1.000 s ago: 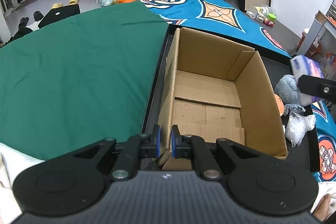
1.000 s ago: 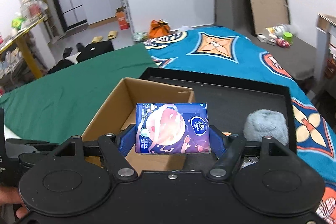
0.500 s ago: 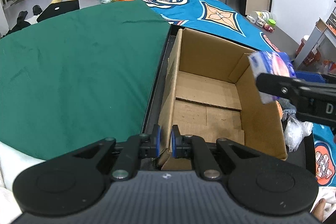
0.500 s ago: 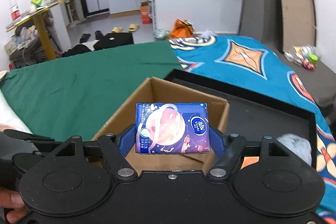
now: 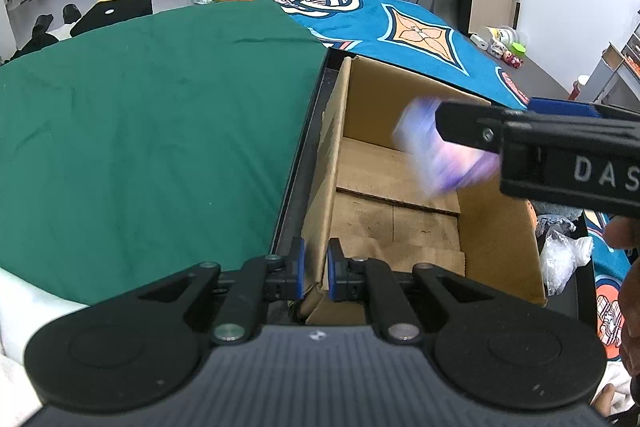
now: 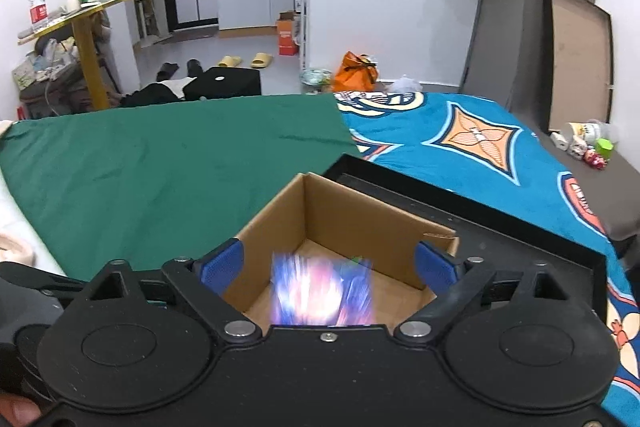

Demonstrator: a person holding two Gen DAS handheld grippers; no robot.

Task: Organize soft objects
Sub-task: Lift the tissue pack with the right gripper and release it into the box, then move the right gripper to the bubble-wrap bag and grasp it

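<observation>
Now your left tongs (image 5: pixel 314 269) are clamped on the near wall of the cardboard box (image 5: pixel 496 227), low in the frame, likely steadying it. Your right tongs (image 6: pixel 330 265) have just been opening and stand apart, touching nothing. The tissue pack (image 6: pixel 322 293), a purple-pink blur, falls free between them over the box's open mouth, at lower centre.

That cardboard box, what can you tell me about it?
The cardboard box is plain brown corrugated card, open at the top, with its bottom flaps showing and nothing resting on them. It sits in a black tray on the bed. The left gripper pinches its near wall. A blurred purple tissue pack is dropping in below the open right gripper.
</observation>
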